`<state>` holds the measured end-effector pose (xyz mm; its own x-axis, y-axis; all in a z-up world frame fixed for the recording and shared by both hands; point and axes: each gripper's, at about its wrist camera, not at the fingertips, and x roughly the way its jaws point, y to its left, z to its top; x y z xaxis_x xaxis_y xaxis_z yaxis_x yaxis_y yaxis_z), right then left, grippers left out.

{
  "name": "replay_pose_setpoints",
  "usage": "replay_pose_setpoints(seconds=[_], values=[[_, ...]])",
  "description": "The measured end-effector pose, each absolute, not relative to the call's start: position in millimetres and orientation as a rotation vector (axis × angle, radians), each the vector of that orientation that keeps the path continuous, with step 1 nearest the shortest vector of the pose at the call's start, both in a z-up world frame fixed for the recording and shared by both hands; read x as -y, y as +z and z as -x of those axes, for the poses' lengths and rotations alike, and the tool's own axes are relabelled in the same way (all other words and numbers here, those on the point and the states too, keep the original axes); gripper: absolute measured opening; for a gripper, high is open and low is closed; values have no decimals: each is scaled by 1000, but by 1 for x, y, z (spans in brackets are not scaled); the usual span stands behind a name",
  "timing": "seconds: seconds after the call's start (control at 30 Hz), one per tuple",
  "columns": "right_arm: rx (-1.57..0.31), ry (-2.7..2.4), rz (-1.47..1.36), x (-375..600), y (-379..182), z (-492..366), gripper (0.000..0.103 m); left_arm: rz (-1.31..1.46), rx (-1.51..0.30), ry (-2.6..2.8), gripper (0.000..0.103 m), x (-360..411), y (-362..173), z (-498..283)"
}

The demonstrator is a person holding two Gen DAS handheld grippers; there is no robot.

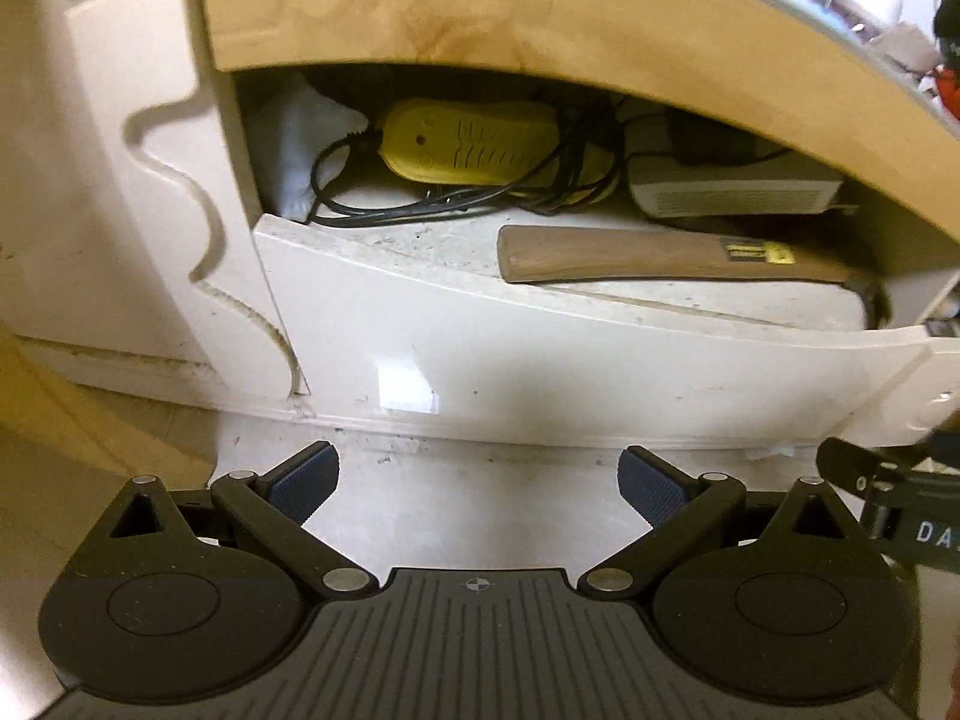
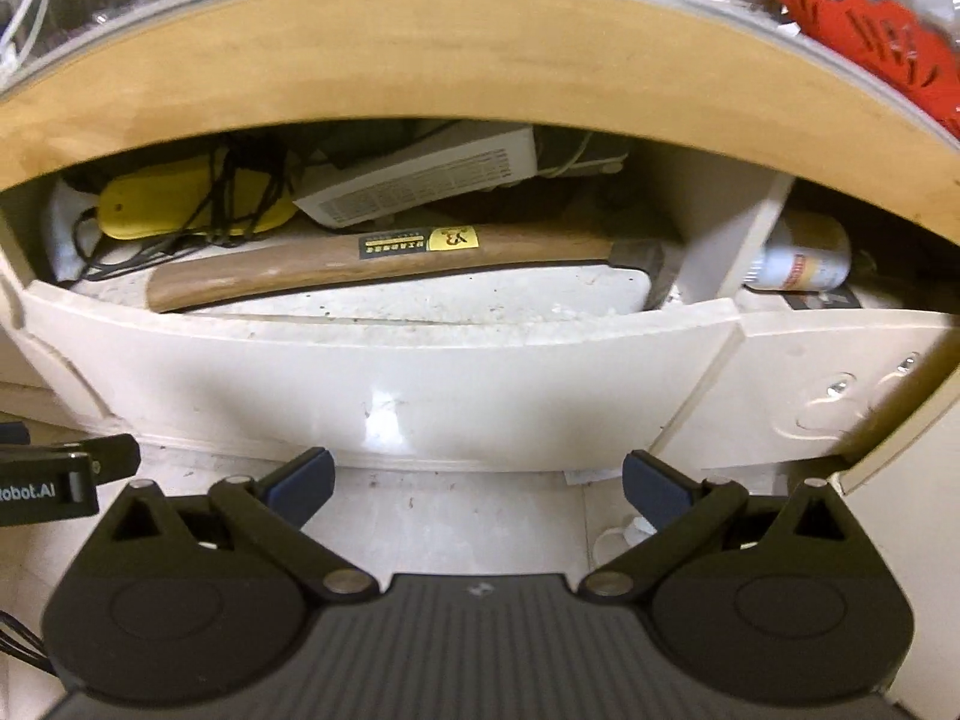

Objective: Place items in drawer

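Observation:
An open cream drawer (image 1: 540, 360) sits under a wooden table edge (image 1: 420, 12). Inside lie a wooden-handled hammer (image 1: 660, 258), a yellow device (image 1: 474, 144) wrapped in black cord, and a white vented box (image 1: 738, 195). My left gripper (image 1: 478, 483) is open and empty, just in front of the drawer face. My right gripper (image 2: 478, 486) is open and empty, also before the drawer front (image 2: 390, 384). The right wrist view shows the hammer (image 2: 360, 264), yellow device (image 2: 180, 204) and white box (image 2: 420, 180).
A second drawer compartment at right holds a white bottle (image 2: 804, 264). Clutter and a red plastic item (image 2: 870, 42) sit on the tabletop. The other gripper shows at each view's edge (image 1: 900, 510). A carved cream table leg (image 1: 138, 180) stands left.

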<state>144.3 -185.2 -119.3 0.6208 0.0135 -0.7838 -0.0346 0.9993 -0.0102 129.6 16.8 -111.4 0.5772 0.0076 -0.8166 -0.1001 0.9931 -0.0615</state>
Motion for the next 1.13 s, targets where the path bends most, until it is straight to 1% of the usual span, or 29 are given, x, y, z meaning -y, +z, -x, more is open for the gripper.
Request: replay_pose_setpoints(seconds=[0.37,0.63,0.87,1.13], values=[[-893,29,9,197,-72,-84,103,72,-892,8,103,-1,-57,-66],[-856,77,-1,200,-40,-32,103,131,-880,15,103,-9,-26,-23],[-830,91,5,201,-25,-5,103,143,-881,39,103,-17,-18,-7],[-832,94,7,199,-25,3,103,157,-882,16,103,-18,-20,-5]])
